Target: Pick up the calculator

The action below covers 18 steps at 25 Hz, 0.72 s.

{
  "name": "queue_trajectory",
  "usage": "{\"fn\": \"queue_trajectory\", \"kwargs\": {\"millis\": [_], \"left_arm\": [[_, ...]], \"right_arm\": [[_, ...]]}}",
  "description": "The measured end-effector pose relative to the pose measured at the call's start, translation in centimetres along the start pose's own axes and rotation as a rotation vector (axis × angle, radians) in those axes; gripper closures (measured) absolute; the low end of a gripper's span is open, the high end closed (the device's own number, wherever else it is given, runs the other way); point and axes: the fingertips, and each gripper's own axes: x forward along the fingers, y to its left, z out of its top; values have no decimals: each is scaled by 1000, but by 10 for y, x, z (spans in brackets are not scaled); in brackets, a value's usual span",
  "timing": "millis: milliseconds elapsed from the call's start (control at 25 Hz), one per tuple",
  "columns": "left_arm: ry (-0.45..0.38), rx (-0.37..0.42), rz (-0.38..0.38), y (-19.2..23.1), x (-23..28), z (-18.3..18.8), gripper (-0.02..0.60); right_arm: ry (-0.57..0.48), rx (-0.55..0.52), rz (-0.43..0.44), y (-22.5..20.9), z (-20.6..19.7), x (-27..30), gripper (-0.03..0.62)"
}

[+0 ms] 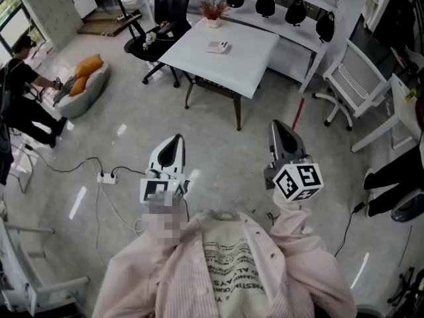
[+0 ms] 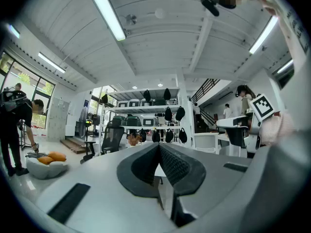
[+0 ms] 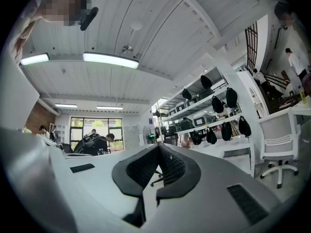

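Calculator lies on white tabletop, near potted plant. Left gripper and right gripper held level over floor, well apart from tabletop. Jaws of both closed together, nothing between.

a small pale flat calculator lies on a white square table across the glossy grey floor, well apart from the left gripper and right gripper, both held level above a person's pink striped shirt.
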Motion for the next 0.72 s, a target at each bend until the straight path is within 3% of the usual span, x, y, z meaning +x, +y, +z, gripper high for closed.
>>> {"fn": "queue_trajectory", "kwargs": {"millis": [600, 720], "left_arm": [[22, -3, -1, -11, -13, -10, 580], [30, -9, 0, -13, -15, -13, 581]], "right_arm": [[-9, 70, 42, -1, -6, -9, 590], [15, 92, 40, -5, -12, -10, 508]]}}
